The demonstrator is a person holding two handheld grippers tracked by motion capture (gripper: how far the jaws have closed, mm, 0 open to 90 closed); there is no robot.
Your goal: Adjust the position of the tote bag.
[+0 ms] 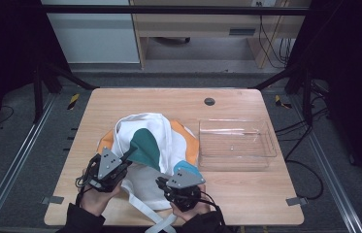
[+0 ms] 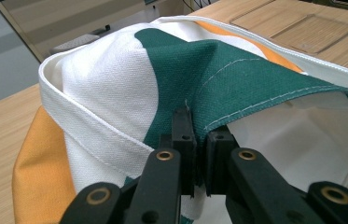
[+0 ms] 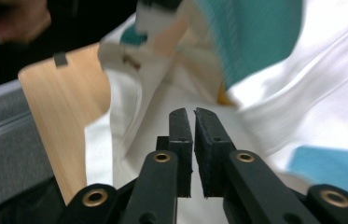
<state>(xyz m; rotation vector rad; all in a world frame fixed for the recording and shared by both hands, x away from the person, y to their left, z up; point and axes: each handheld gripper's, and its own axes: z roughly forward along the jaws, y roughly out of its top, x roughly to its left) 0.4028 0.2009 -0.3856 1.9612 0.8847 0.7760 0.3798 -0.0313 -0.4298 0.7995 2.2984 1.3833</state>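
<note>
A white canvas tote bag (image 1: 142,131) with dark green, orange and light blue patches lies crumpled on the wooden table (image 1: 169,99). My left gripper (image 1: 126,158) is at the bag's near left. In the left gripper view my left gripper (image 2: 198,123) is shut on a stitched edge of the bag's green patch (image 2: 195,70), which is lifted into a peak. My right gripper (image 1: 161,183) sits at the bag's near side, pointing left. In the right gripper view my right gripper (image 3: 192,112) is shut above white fabric (image 3: 330,88), with nothing visible between the pads.
A clear plastic tray (image 1: 234,143) stands to the right of the bag. White straps (image 1: 142,206) trail off the table's front edge between the person's hands. A round cable hole (image 1: 209,101) is at the back. Bare wood lies along the back and the left side.
</note>
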